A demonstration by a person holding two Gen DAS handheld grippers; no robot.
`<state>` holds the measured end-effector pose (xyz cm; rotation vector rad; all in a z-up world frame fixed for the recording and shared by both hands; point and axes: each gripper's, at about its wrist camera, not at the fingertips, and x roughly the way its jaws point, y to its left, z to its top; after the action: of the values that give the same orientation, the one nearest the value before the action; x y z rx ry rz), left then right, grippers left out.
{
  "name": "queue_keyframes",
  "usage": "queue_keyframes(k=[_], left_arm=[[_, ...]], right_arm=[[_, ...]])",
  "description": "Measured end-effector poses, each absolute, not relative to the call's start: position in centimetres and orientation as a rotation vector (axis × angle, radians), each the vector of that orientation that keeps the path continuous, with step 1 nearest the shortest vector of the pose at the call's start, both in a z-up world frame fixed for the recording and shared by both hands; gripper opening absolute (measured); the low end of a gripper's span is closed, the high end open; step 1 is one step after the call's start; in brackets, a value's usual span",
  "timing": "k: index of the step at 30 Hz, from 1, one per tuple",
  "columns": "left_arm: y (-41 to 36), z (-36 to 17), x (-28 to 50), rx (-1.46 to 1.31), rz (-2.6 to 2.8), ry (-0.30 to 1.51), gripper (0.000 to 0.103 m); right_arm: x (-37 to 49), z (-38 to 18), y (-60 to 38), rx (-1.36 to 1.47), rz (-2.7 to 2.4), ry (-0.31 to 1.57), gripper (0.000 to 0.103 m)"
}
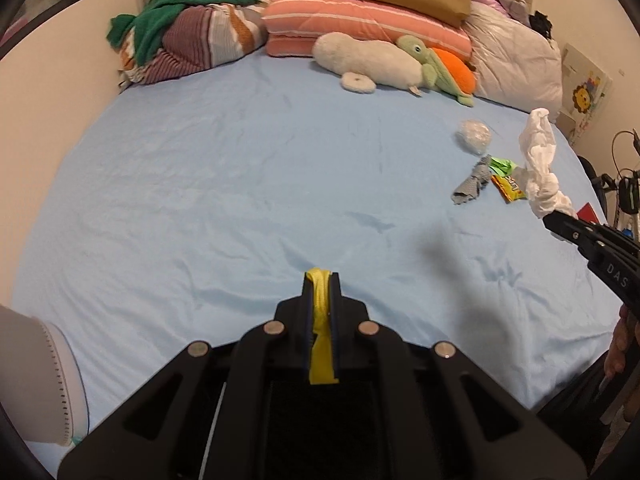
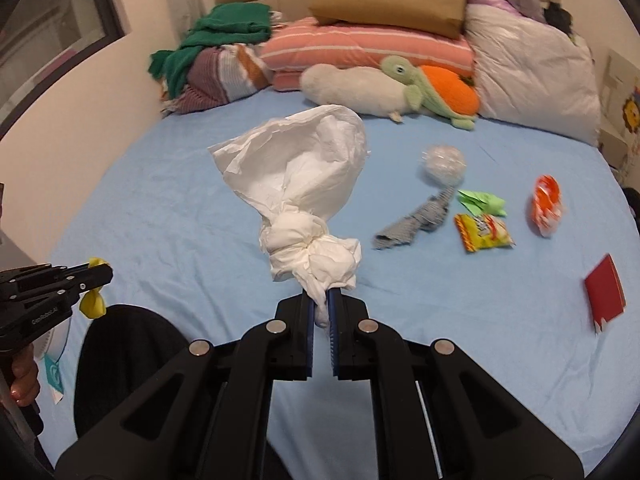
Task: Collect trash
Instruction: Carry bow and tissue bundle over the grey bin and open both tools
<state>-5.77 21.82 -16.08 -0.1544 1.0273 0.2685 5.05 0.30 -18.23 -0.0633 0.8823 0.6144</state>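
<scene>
My left gripper [image 1: 320, 276] is shut on a limp yellow balloon [image 1: 321, 320], held above the blue bed sheet [image 1: 240, 184]; from the right wrist view that gripper [image 2: 102, 270] shows at the left edge with the yellow balloon [image 2: 93, 304] dangling under it. A crumpled white tissue [image 2: 304, 200] stands up from my right gripper [image 2: 322, 298], which is shut on its twisted end. In the left wrist view the same tissue [image 1: 540, 160] rises from the right gripper [image 1: 554, 216]. On the sheet lie a clear plastic ball [image 2: 444, 164], a grey rag [image 2: 416, 222], a green paper [image 2: 480, 202], a yellow snack packet [image 2: 482, 232] and an orange wrapper [image 2: 546, 206].
Pillows [image 2: 372, 48], a green knit cloth [image 2: 224, 28] and plush toys [image 2: 400, 88] crowd the head of the bed. A red card [image 2: 606, 294] lies near the right edge. A black object [image 2: 132, 364] and a white round object [image 1: 44, 380] sit at the near left. A wall [image 1: 52, 92] borders the left side.
</scene>
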Motion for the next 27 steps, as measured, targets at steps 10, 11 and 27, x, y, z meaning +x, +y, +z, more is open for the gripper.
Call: queue_keyframes(k=[10, 11, 27], left_arm=[[30.3, -11.3, -15.5, -0.209, 0.536, 0.949, 0.007], [31.0, -11.0, -16.4, -0.214, 0.560, 0.943, 0.007], [38.2, -4.6, -29.7, -0.278, 0.934, 0.841, 0.007]], right_arm=[[-2.5, -12.7, 16.0, -0.219, 1.035, 0.813, 0.005], [-3.2, -12.3, 17.3, -0.237, 1.069, 0.806, 0.005], [-14.7, -4.8, 33.0, -0.446, 1.498, 0.674, 0.005]])
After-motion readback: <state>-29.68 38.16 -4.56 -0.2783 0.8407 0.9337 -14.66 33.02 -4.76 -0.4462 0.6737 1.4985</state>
